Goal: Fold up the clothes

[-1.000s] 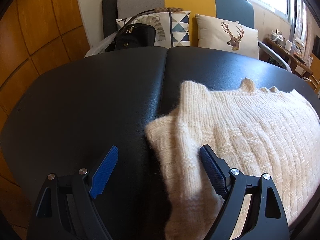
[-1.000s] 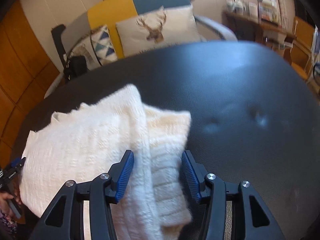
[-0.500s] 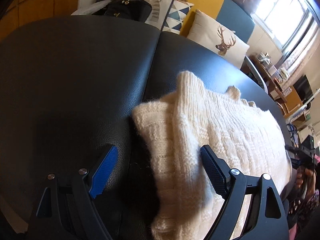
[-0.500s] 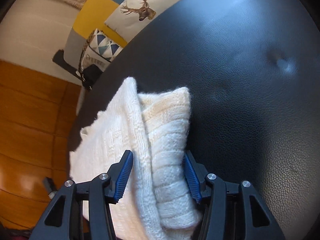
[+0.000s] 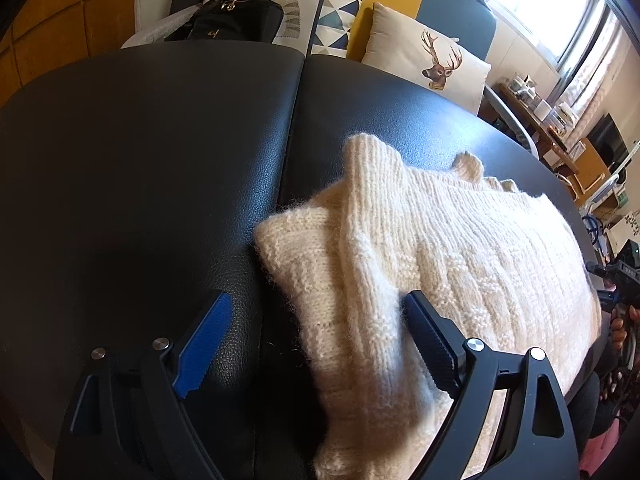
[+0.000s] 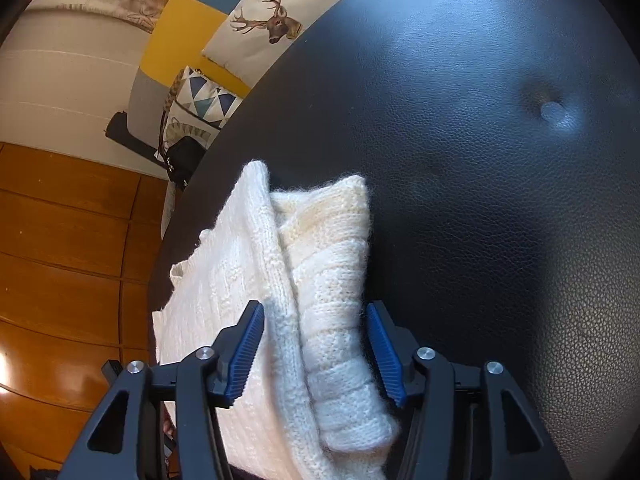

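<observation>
A cream knit sweater (image 5: 440,248), folded into a long band, lies on the black leather surface (image 5: 140,160). My left gripper (image 5: 316,344) is open wide over the sweater's left end. The knit reaches its right finger, and its left finger stands over bare leather. In the right wrist view, the thick folded end of the sweater (image 6: 320,264) fills the gap of my right gripper (image 6: 316,348). Both blue pads press against the knit, and the view is rolled steeply to one side.
A sofa behind the surface holds a deer cushion (image 5: 432,64), a triangle-pattern cushion (image 5: 320,16) and a black handbag (image 5: 232,20). A desk with small items (image 5: 552,120) stands at the right. Wooden panels (image 6: 60,260) are on the left. The leather has a tufted button (image 6: 552,110).
The right gripper has rolled further sideways with the sweater end still between its pads. The left gripper stayed open and shifted slightly over the sweater's left end.
</observation>
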Demonstrator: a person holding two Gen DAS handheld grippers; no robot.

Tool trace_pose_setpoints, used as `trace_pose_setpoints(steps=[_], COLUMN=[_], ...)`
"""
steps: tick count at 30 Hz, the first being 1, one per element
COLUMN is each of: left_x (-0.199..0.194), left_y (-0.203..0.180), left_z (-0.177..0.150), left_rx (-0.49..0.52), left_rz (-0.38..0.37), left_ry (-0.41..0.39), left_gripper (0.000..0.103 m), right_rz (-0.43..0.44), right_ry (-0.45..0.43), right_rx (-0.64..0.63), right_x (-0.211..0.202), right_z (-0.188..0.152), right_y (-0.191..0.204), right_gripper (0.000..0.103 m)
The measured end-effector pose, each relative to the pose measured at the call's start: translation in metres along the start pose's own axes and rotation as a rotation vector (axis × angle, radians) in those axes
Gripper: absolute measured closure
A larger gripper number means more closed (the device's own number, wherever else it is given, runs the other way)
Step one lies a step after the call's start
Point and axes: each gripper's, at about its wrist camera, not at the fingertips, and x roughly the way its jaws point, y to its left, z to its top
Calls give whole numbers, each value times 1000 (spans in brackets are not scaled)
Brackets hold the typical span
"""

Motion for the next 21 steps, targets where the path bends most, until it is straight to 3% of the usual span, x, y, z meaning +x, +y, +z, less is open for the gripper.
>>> trace_pose_setpoints(steps=[6,11,17,21], left_x=[3,6,7,8], left_y=[1,1,1,0], left_z=[1,1,0,0], left_rx=[-17,-24,-18,-11], left_rz=[-59,-80,-93,-89], left_ry=[22,34,28,28], left_gripper=[13,13,13,13], right_rz=[2,-71,-51,-99], right_ry=[75,103,92,109], right_rx=[-45,-113,-75,-146], right_x=[10,16,16,20], right_z=[1,3,2,1], right_y=[16,32,25,36], right_gripper=[31,31,31,31])
